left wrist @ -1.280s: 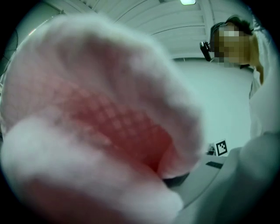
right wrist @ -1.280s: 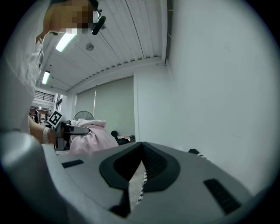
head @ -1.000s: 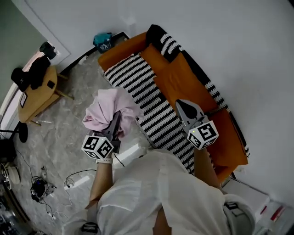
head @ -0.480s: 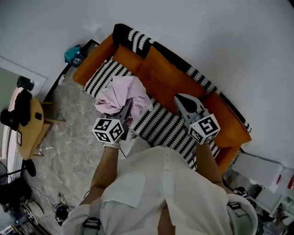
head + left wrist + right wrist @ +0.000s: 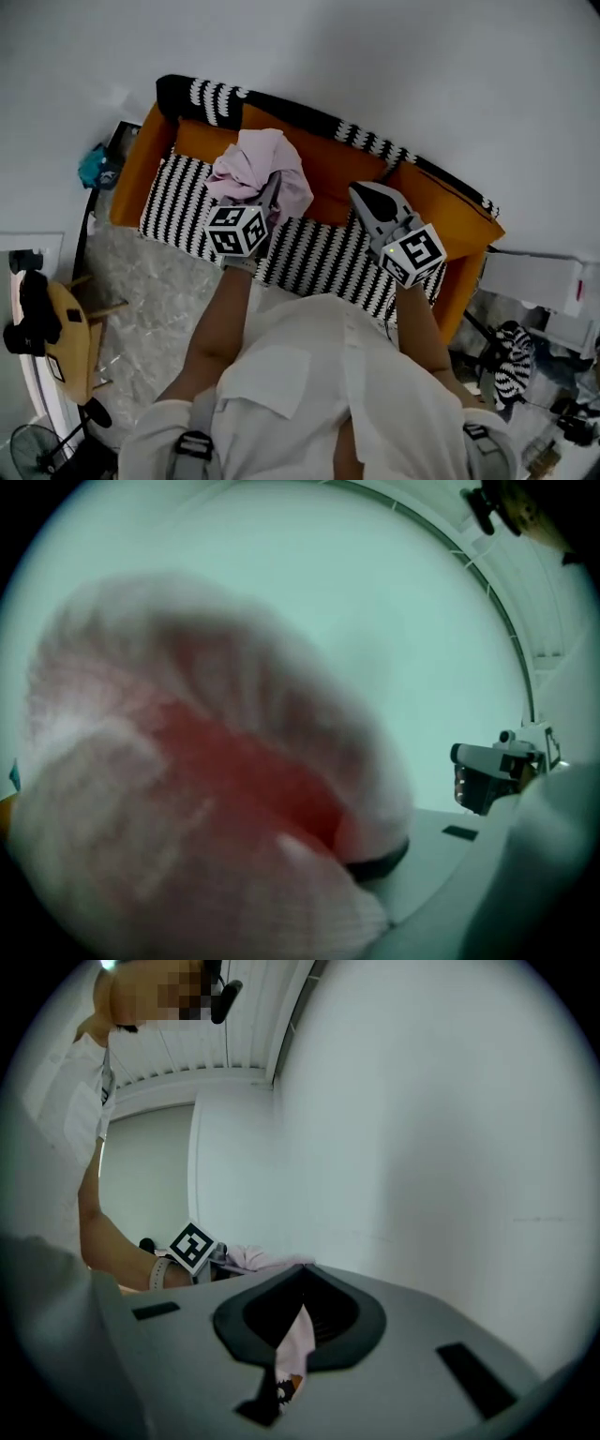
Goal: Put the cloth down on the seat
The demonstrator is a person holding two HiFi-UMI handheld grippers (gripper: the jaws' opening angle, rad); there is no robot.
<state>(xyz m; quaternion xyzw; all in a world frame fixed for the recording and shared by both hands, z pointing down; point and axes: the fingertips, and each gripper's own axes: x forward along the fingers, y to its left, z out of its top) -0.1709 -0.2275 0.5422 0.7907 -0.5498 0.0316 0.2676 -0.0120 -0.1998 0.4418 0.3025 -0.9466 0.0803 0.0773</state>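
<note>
The left gripper (image 5: pixel 269 192) holds the bunched pink cloth (image 5: pixel 255 167) up over the sofa (image 5: pixel 441 211), above one end of its striped seat (image 5: pixel 178 202) and in front of the orange back cushions. Its jaws are opening with the cloth between them (the fabric fills that gripper's own view). The right gripper (image 5: pixel 362 191) hovers over the middle of the sofa, jaws together and empty.

left tool (image 5: pixel 269 194) is out ahead on a bare, stretched left forearm (image 5: pixel 220 323), its jaws easing open with the cloth (image 5: pixel 253 164) bunched between them. right tool (image 5: pixel 366 194) sits level beside it, well apart, jaws drawn together on nothing, right forearm (image 5: pixel 419 323) tucked closer in. both tools point away from the chest.
</note>
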